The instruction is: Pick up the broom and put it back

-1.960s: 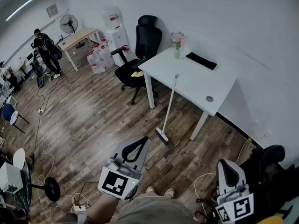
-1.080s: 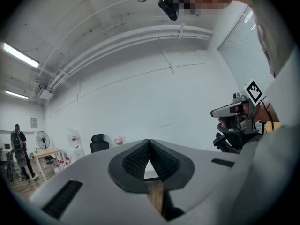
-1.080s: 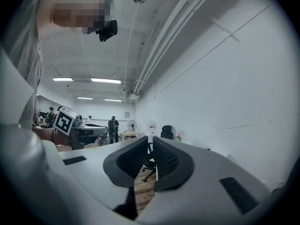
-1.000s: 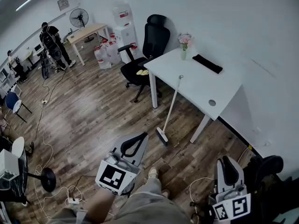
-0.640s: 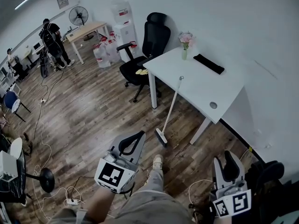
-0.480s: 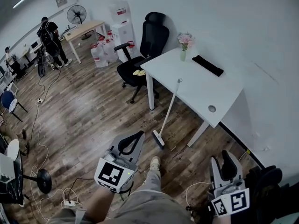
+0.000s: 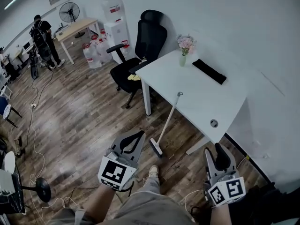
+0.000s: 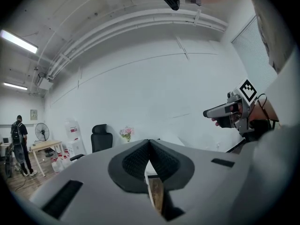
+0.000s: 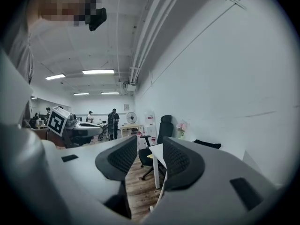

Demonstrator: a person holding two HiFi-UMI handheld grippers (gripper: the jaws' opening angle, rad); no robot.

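The broom (image 7: pixel 168 120) leans against the front edge of the white table (image 7: pixel 187 90), its head (image 7: pixel 155 147) on the wooden floor. My left gripper (image 7: pixel 139 136) is shut and empty, just left of the broom head. In the left gripper view its pads (image 8: pixel 149 146) meet at the tip. My right gripper (image 7: pixel 218 150) hovers at the lower right beside the table's near corner, open with nothing between the jaws. In the right gripper view the jaws (image 9: pixel 149 150) frame the table leg, and the broom's pale handle (image 9: pixel 160 191) runs down below the gap.
A black office chair (image 7: pixel 140 46) stands at the table's left end. A vase of flowers (image 7: pixel 184 48) and a flat black object (image 7: pixel 209 71) lie on the table. A water dispenser (image 7: pixel 112 18), bottles, a fan and people (image 7: pixel 40 39) are at the far left. Cables trail over the floor (image 7: pixel 37 139).
The view has moved closer to the table and broom. Both grippers have advanced with it: the left now sits beside the broom head, the right near the table's corner.
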